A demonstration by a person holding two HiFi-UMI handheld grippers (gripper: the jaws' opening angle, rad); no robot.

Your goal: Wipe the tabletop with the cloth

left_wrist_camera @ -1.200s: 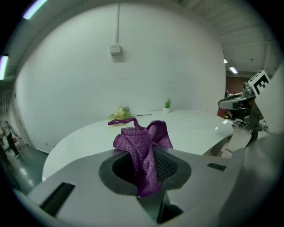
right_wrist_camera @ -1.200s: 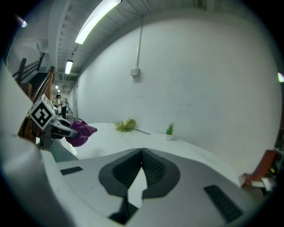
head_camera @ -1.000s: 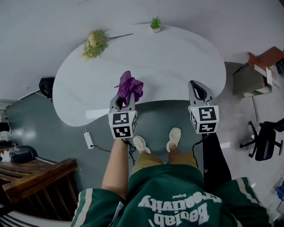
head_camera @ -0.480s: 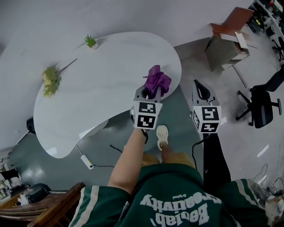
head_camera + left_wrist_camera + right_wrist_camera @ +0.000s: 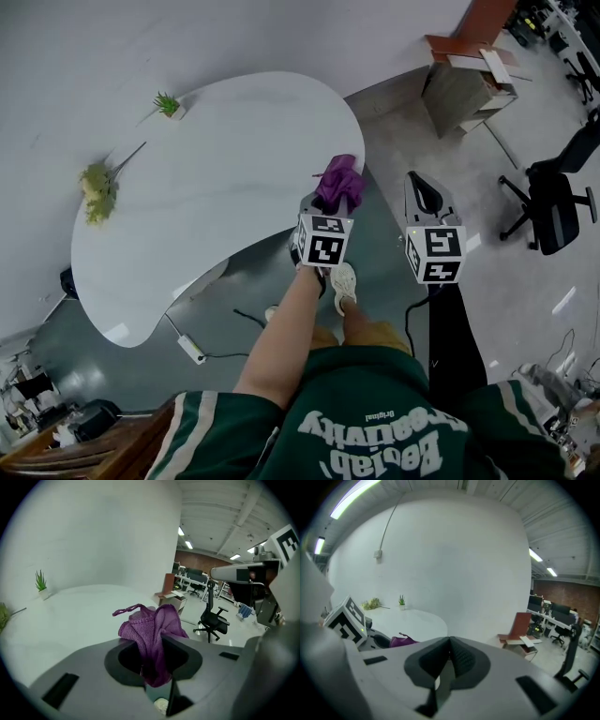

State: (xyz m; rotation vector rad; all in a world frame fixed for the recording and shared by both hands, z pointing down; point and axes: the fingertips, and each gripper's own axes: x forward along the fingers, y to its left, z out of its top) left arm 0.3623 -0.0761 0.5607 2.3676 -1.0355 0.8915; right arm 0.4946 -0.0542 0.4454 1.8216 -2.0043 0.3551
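Note:
A bunched purple cloth [image 5: 337,183] [image 5: 151,634] sticks up from my left gripper [image 5: 329,208] [image 5: 152,656], whose jaws are shut on it. It hangs over the near right end of the white oval tabletop [image 5: 216,178] [image 5: 70,616]. My right gripper [image 5: 424,199] [image 5: 449,660] is held off the table's right end, above the floor, jaws shut with nothing between them. The cloth [image 5: 401,641] and the left gripper's marker cube also show at the lower left of the right gripper view.
A small potted plant [image 5: 170,103] [image 5: 41,584] and a sprig of artificial flowers [image 5: 97,184] lie on the table's far side. A brown chair and cardboard box [image 5: 464,70] and a black office chair [image 5: 555,202] stand on the floor to the right. A power strip [image 5: 190,349] lies under the table.
The view has swung, so the table now sits to the left. My left gripper with the cloth has moved from the table's front middle toward its right end. The right gripper stays off the table.

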